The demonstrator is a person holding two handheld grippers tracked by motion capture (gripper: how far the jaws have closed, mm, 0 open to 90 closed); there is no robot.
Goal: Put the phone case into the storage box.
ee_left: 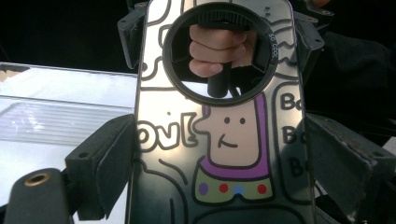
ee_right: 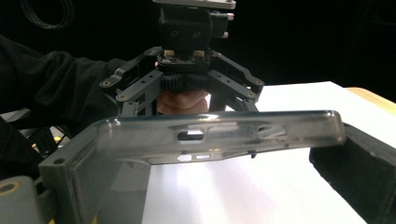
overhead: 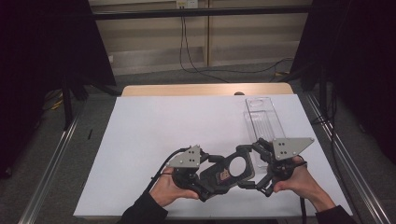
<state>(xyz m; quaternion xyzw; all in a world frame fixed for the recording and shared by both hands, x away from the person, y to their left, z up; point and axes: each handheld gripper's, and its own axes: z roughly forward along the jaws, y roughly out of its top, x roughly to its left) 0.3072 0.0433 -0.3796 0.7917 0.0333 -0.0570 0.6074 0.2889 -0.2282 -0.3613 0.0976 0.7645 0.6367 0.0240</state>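
Note:
A clear phone case (overhead: 229,172) with cartoon drawings and a round ring cut-out hangs just above the white sheet, held between both grippers. My left gripper (overhead: 212,176) grips it across its width; in the left gripper view the black pads (ee_left: 109,158) press on both long edges of the case (ee_left: 233,154). My right gripper (overhead: 252,167) comes in from the opposite end. In the right gripper view the case (ee_right: 219,135) lies edge-on, spanning from one jaw to the other and touching both. Behind it there, the left gripper (ee_right: 187,84) faces me.
A clear plastic box (overhead: 264,121) lies on the white sheet (overhead: 163,135) at the far right, just beyond the right gripper. The wooden table edge (overhead: 187,88) runs along the back. Metal rails (overhead: 51,163) flank the table, and cables lie on the floor behind.

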